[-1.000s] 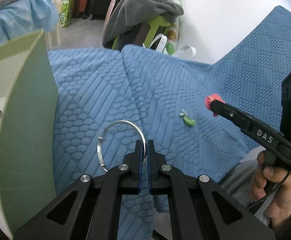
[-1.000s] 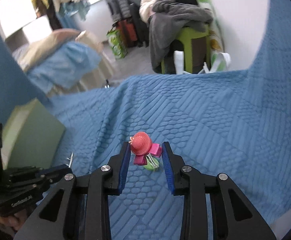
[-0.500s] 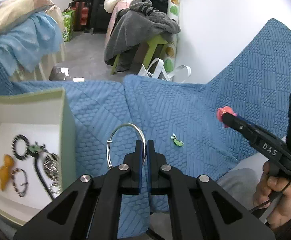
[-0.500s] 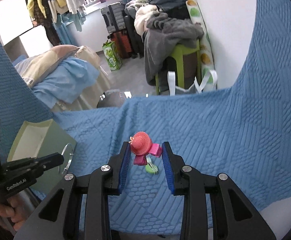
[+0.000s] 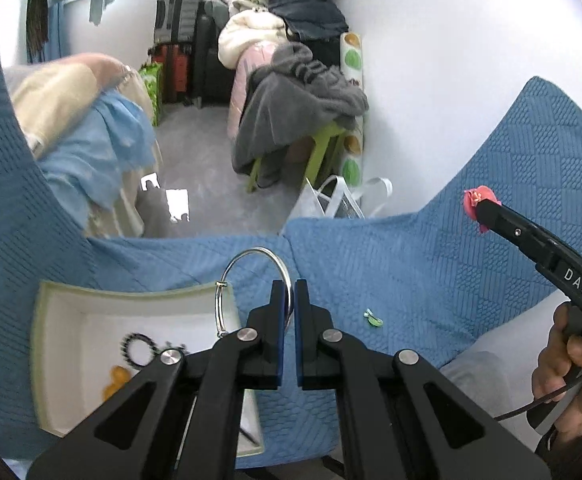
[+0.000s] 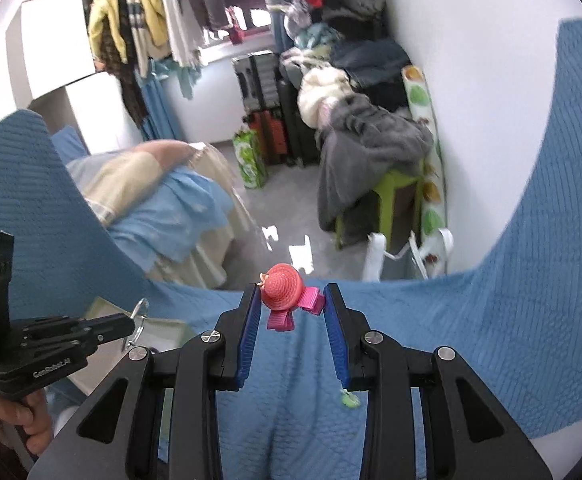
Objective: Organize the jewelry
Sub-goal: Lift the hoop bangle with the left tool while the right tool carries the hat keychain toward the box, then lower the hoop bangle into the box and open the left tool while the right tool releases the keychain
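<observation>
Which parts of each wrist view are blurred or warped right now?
Left wrist: the box and the pieces inside smear with motion blur, while the silver bangle in the left gripper stays sharp. Right wrist: hanging clothes streak; the hat clip in the right gripper is crisp. Both views bow the blue cloth at the edges.

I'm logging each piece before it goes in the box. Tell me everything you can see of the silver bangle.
The silver bangle is a thin, shiny metal-looking ring with a small clasp or joint on its left side. The left gripper is shut on its right edge, holding it upright above the blue cover, partly over the far right corner of the pale green box. Only the gripper's fingers touch it.
</observation>
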